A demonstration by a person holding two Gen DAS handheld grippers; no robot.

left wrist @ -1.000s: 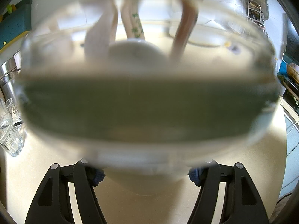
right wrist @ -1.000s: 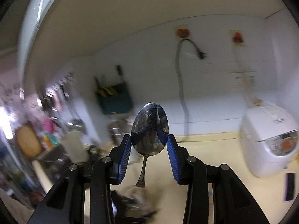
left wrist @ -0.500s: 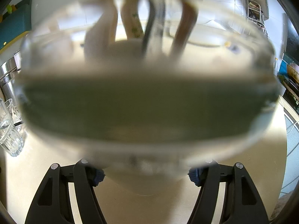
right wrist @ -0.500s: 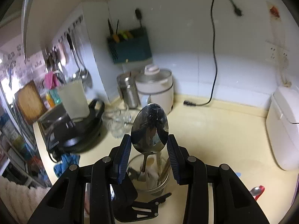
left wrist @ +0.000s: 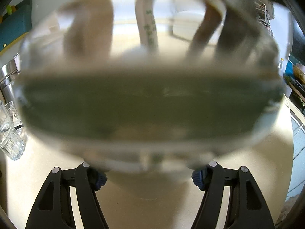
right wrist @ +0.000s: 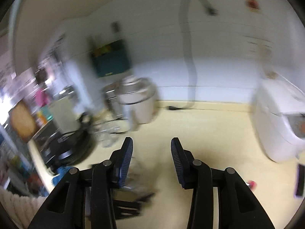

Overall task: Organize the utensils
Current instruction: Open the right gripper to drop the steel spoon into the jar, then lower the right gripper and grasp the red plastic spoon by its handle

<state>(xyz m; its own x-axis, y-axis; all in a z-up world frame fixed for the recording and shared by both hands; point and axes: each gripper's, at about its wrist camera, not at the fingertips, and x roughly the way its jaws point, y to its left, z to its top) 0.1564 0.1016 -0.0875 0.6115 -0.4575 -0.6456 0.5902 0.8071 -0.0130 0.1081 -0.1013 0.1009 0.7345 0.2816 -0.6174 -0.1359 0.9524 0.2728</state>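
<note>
Gripped wide between the blue ribbed pads of the left gripper [left wrist: 148, 177]: a round glass jar [left wrist: 150, 103], clear-walled, pressed so close to the lens that it fills most of the left wrist view as a soft blur with a dull green band across its middle. Standing inside and leaning on the rim, several utensil handles — a broad pale one [left wrist: 89, 24], a slim white one with a green leaf print [left wrist: 147, 21], a brown wooden-looking one [left wrist: 207, 24] and a dark grey one [left wrist: 234, 24]. Lower ends lost in the blur; tops cut off by the frame.

Right gripper [right wrist: 152, 156] with jaws apart and opening, nothing between the ribbed pads. Below and between the black fingers, a smeared shape, too blurred to name (probably the jar, but impossible to tell).

Cream countertop [right wrist: 209, 133] smooth and largely bare ahead of the right gripper, running to a white wall. Off to the right, a white rounded appliance [right wrist: 278, 126]; far left, a white lidded pot [right wrist: 139, 105] and blurred clutter. Ribbed drinking glass [left wrist: 9, 133] at the left edge of the left view, partly cut off.
</note>
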